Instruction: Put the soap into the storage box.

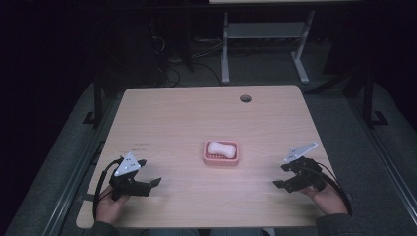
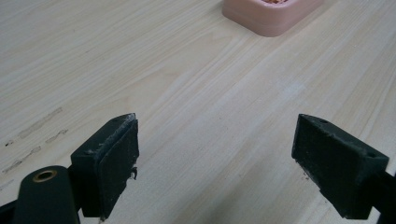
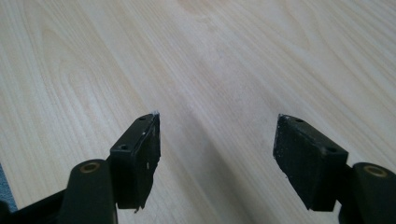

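Note:
A pink soap dish (image 1: 221, 153) sits near the middle of the wooden table (image 1: 187, 118), with a pale soap bar (image 1: 220, 147) lying in it. My left gripper (image 1: 150, 179) rests at the front left, open, its jaws pointing right toward the dish. My right gripper (image 1: 280, 176) rests at the front right, open, jaws pointing left. In the left gripper view the left gripper (image 2: 217, 154) holds nothing, and a corner of the soap dish (image 2: 271, 16) lies ahead. In the right gripper view the right gripper (image 3: 217, 144) spans bare wood.
A round cable hole (image 1: 245, 98) lies near the table's far edge. Behind the table stand a white desk frame (image 1: 265, 34) and cables on the dark floor. A hand holds each gripper at the table's front edge.

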{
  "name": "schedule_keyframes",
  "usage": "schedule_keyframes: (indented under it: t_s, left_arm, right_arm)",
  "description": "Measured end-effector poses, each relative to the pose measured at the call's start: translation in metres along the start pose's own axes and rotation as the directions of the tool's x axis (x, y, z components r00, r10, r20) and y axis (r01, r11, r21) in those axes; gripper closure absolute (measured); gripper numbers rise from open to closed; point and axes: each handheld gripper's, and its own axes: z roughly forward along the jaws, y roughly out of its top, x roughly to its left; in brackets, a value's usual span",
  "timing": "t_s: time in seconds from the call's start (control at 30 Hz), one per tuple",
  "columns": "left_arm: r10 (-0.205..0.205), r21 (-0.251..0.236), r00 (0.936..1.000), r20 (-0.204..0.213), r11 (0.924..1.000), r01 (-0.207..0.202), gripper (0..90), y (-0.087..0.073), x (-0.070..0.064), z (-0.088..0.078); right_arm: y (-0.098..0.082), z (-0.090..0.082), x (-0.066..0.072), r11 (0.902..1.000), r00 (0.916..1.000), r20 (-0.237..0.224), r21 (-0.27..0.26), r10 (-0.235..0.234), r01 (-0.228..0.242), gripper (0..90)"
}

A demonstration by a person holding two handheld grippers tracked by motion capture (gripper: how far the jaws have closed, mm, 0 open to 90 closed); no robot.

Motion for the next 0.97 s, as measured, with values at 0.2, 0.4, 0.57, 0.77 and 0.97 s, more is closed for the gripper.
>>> schedule_keyframes:
  t_s: [0.2,0.4,0.57,0.77,0.97]
  left_arm:
    - [-0.005,0.002,1.0000,0.002,1.0000,0.005,14.5,0.000,-0.001,0.000]
    - [0.003,0.006,1.0000,0.004,1.0000,-0.003,14.5,0.000,-0.001,0.000]
    - [-0.002,0.000,1.0000,0.003,1.0000,0.002,14.5,0.000,-0.002,0.001]
    - [-0.003,-0.001,1.0000,0.003,1.0000,0.003,14.5,0.000,-0.002,0.001]
    - [0.005,-0.002,1.0000,0.002,1.0000,-0.005,14.5,0.001,-0.002,0.001]
  right_arm:
    - [-0.013,0.000,0.005,0.9997,0.9998,0.002,-0.018,0.019,-0.018,31.3]
    - [-0.021,-0.003,0.011,0.9988,0.9996,0.009,-0.042,0.025,-0.025,31.3]
    - [-0.028,-0.005,0.016,0.9974,0.9996,0.020,-0.069,0.020,-0.019,31.3]
    - [-0.037,-0.007,0.024,0.9924,0.9983,0.038,-0.116,0.045,-0.040,29.9]
    - [-0.041,-0.008,0.032,0.9877,0.9947,0.067,-0.141,0.077,-0.067,25.1]
